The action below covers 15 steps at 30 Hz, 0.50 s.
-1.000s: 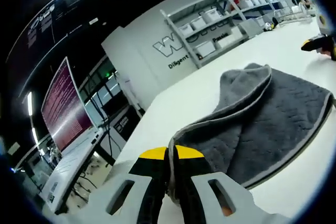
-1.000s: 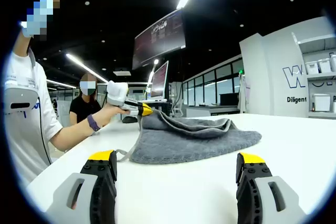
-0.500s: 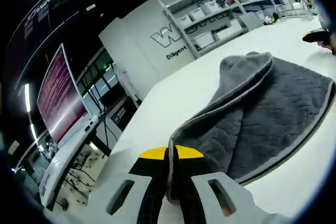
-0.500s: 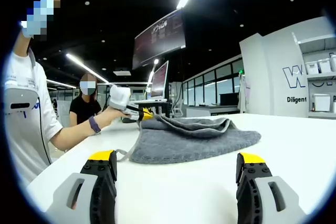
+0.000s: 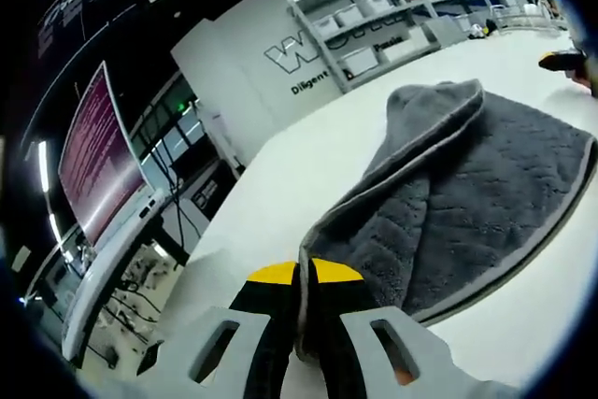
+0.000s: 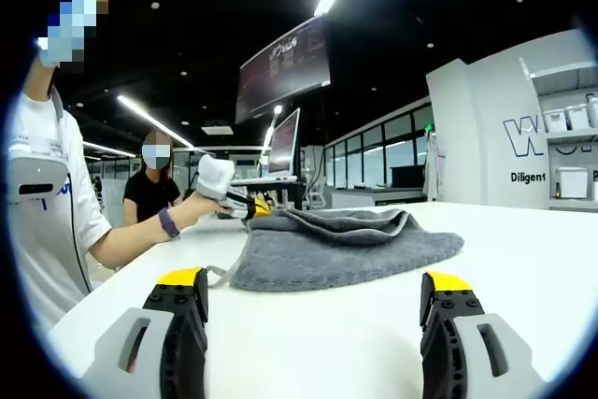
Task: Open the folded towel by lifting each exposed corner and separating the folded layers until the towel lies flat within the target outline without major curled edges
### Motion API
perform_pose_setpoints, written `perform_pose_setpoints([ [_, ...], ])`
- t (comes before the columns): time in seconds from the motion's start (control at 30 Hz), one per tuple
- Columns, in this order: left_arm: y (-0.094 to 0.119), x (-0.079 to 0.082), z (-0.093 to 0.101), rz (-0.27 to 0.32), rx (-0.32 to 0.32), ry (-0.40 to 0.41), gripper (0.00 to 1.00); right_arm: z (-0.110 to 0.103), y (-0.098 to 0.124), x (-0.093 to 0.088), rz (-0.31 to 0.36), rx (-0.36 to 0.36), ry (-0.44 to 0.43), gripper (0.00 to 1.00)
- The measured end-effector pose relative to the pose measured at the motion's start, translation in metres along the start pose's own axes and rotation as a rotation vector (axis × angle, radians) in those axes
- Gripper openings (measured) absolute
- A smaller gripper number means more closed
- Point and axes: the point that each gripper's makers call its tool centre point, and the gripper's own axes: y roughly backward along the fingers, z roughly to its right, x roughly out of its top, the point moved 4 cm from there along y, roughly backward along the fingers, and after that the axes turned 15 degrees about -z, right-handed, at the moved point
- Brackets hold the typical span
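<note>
A folded dark grey towel point(image 5: 472, 193) with a lighter hem lies on the white table point(image 5: 308, 161). My left gripper point(image 5: 301, 277) is shut on a corner of its upper layer, holding that layer peeled up off the lower one. In the right gripper view the same towel point(image 6: 346, 245) lies mid-table, and the left gripper point(image 6: 250, 208) grips its far left corner in a person's hand point(image 6: 201, 201). My right gripper point(image 6: 313, 296) is open near the table's front edge, a short way before the towel, with nothing between its fingers.
Shelving with white bins point(image 5: 374, 30) and a lettered wall stand beyond the table. A monitor point(image 5: 89, 165) hangs to the left over the table's edge. A second person point(image 6: 154, 184) stands behind the table. Bare tabletop point(image 6: 523, 259) spreads right of the towel.
The left gripper has drawn the gripped corner a little further back and lower, so the upper layer lies flatter. The right gripper has not moved.
</note>
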Motion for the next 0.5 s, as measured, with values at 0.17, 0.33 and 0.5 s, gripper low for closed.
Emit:
perform_pose_setpoints([
  [0.17,-0.0009,-0.0022,0.0018,-0.017,0.0,-0.012,0.03,-0.0004,-0.0001,-0.0001,0.0,0.0,0.0,0.96],
  [0.33,-0.001,-0.0025,0.0016,-0.018,-0.004,-0.007,0.03,-0.0003,0.0,-0.0003,-0.001,0.0,0.0,0.96],
  [0.5,-0.0026,-0.0044,0.0029,-0.032,-0.014,-0.001,0.03,-0.0007,0.0,-0.0004,-0.002,0.0,0.0,0.96],
])
